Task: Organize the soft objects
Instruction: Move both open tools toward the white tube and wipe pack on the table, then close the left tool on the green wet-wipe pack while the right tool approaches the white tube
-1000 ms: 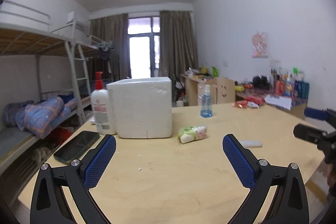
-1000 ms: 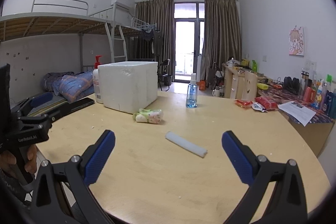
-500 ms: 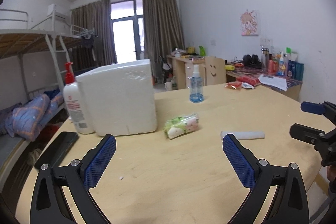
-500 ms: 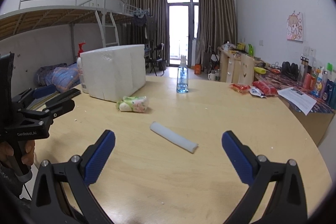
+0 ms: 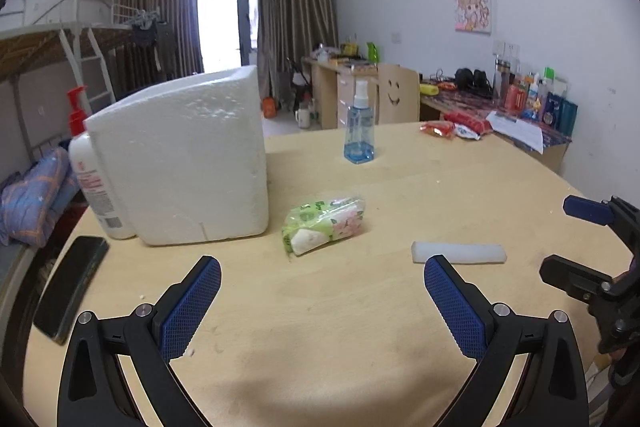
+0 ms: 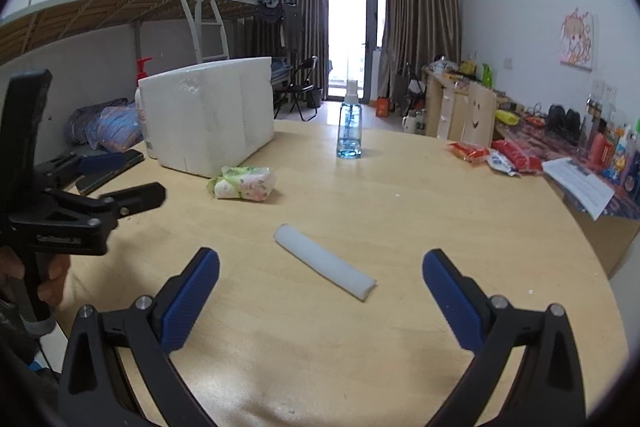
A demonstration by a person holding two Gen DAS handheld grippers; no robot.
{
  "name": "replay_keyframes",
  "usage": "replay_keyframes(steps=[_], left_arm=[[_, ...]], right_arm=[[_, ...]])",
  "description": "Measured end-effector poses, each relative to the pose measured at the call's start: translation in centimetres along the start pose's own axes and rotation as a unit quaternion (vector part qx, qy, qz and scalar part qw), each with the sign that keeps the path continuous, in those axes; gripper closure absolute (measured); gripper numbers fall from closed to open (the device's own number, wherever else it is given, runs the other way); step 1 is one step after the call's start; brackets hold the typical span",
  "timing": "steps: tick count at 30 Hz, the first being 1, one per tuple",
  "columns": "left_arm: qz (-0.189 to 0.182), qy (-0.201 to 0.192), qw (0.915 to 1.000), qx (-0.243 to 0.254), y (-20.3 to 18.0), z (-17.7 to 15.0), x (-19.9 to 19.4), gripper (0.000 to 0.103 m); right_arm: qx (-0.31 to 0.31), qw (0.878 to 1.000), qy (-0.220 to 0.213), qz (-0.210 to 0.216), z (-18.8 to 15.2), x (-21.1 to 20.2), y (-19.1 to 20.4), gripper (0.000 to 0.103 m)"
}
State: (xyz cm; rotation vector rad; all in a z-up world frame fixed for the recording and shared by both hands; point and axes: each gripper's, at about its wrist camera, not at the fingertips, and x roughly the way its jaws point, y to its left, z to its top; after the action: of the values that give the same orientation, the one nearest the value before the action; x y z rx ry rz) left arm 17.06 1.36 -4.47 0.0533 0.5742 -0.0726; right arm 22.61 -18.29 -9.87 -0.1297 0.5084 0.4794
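Note:
A green and pink tissue pack (image 5: 324,223) lies on the wooden table (image 5: 320,339) in front of the white foam box (image 5: 180,163). It also shows in the right wrist view (image 6: 243,183). A white foam stick (image 5: 459,252) lies to its right, and in the right wrist view (image 6: 325,262) it lies just ahead of the jaws. My left gripper (image 5: 322,301) is open and empty above the table, short of the tissue pack. My right gripper (image 6: 320,297) is open and empty, just short of the foam stick.
A blue spray bottle (image 5: 359,131) stands mid-table. A lotion pump bottle (image 5: 94,167) stands left of the foam box (image 6: 212,123). A black phone (image 5: 70,287) lies at the left edge. Red snack packs (image 6: 492,153) and papers lie far right. A bunk bed stands left.
Both grippers have moved forward over the table and tilted down; the tissue pack and the foam stick appear closer. Both jaws stay open.

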Motion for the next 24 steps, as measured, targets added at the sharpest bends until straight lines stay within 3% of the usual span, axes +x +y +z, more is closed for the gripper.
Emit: replay_keyframes(steps=[3,18,24], left_arm=[[0.008,0.015,0.9998,0.006,-0.2,0.6,1.3,0.001],[-0.034,0.087,0.9955,-0.016,0.5,2.8,7.1,0.002],[-0.044,0.102,0.9938,-0.003,0.2,2.9,9.0,0.009]], right_arm=[[0.011,1.0,0.008,0.012,0.4,0.7,-0.6,0.0],[0.018,0.998,0.042,0.04,0.9,3.0,-1.9,0.0],[0.021,0.997,0.062,0.048,0.7,4.2,-2.0,0.0]])
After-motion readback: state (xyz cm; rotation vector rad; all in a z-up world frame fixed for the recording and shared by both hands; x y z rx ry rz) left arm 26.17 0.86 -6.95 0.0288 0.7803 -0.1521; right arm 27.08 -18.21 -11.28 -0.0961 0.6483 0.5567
